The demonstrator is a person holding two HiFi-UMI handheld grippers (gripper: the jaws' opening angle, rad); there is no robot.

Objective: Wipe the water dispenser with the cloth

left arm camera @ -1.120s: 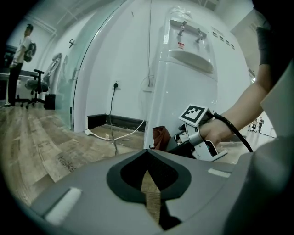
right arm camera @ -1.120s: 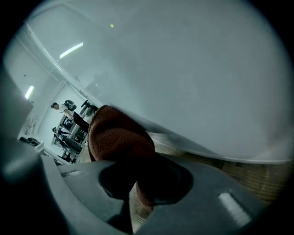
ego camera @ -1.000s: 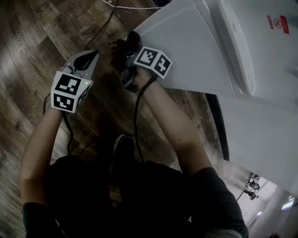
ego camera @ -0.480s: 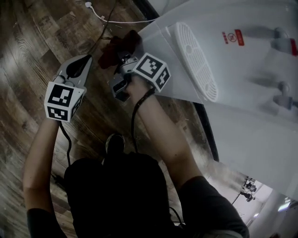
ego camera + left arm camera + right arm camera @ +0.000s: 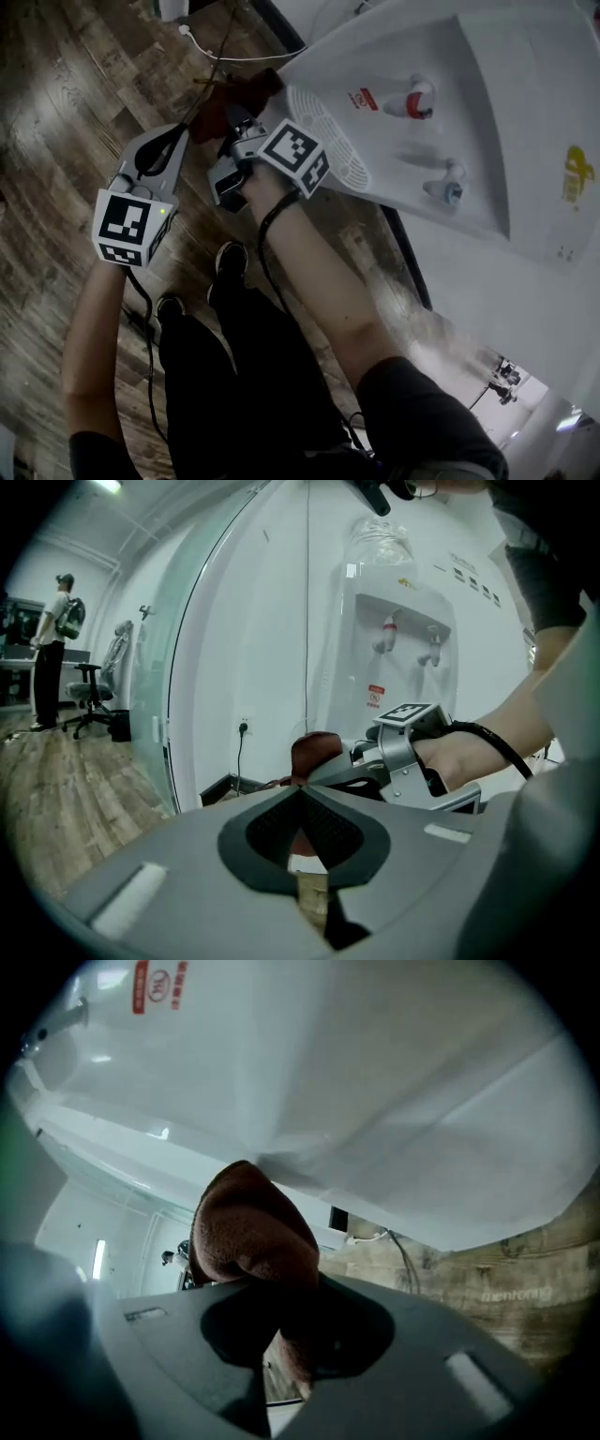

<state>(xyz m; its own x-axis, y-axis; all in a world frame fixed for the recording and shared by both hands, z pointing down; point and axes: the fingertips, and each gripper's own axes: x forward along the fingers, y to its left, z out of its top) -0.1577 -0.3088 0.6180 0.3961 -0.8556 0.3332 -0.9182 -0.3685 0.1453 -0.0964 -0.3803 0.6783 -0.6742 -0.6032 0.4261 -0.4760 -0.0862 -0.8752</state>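
Observation:
The white water dispenser [image 5: 422, 103] stands at the upper right of the head view, with a red tap [image 5: 410, 101], a blue tap [image 5: 443, 187] and a round drip grille [image 5: 328, 141]. My right gripper [image 5: 239, 114] is shut on a dark red cloth [image 5: 246, 89], which presses against the dispenser's lower front, below the grille. In the right gripper view the cloth [image 5: 253, 1232] bulges from the jaws against the white panel [image 5: 375, 1101]. My left gripper [image 5: 159, 141] hangs beside it to the left, shut and holding nothing; the left gripper view shows the dispenser [image 5: 398, 658] ahead.
Wood floor [image 5: 56, 122] lies below. A white cable [image 5: 239, 54] and a dark cord run on the floor by the dispenser's base. A glass partition [image 5: 187, 667] stands left of the dispenser. A person [image 5: 52, 649] and an office chair [image 5: 92, 696] are far off.
The head view has swung so that more of the dispenser's front, with both taps, shows. My right gripper with the cloth stays at the dispenser's lower front; the left gripper stays beside it.

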